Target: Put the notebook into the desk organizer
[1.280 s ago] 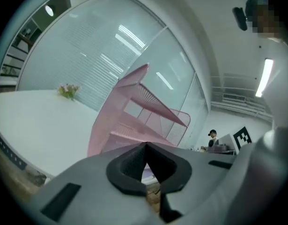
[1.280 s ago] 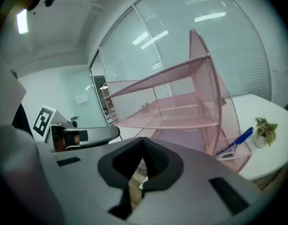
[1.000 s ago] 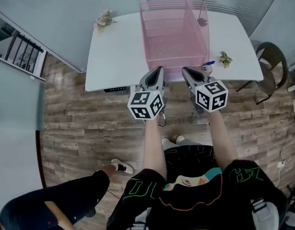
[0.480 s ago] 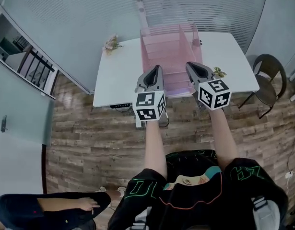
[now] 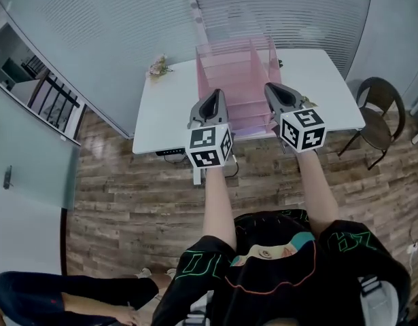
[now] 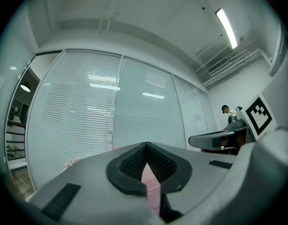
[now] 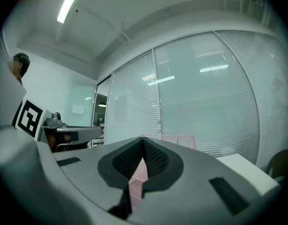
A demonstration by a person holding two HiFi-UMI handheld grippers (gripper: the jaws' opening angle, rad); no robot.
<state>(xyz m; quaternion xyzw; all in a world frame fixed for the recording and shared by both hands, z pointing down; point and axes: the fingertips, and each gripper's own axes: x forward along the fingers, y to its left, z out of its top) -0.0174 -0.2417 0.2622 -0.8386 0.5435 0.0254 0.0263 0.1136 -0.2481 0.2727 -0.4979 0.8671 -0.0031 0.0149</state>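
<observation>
A pink mesh desk organizer (image 5: 237,73) stands on the white table (image 5: 168,111), against its far edge by the glass wall. I see no notebook in any view. My left gripper (image 5: 215,96) hovers over the table's near edge in front of the organizer, shut and empty. My right gripper (image 5: 272,87) hangs beside it at the organizer's right front corner, also shut with nothing in it. In the left gripper view the closed jaws (image 6: 146,147) leave a sliver of the pink organizer (image 6: 149,182) showing. The right gripper view has the organizer (image 7: 174,139) just past its closed jaws (image 7: 144,141).
A small flower sprig (image 5: 158,64) lies at the table's far left. A dark chair (image 5: 380,100) stands right of the table. Glass walls with blinds rise behind. A seated person's leg (image 5: 52,297) reaches in at the lower left over the wooden floor.
The head view has pulled back, so table and organizer look smaller and farther. Both grippers stay shut, side by side. The bystander's leg has slid down toward the lower left corner.
</observation>
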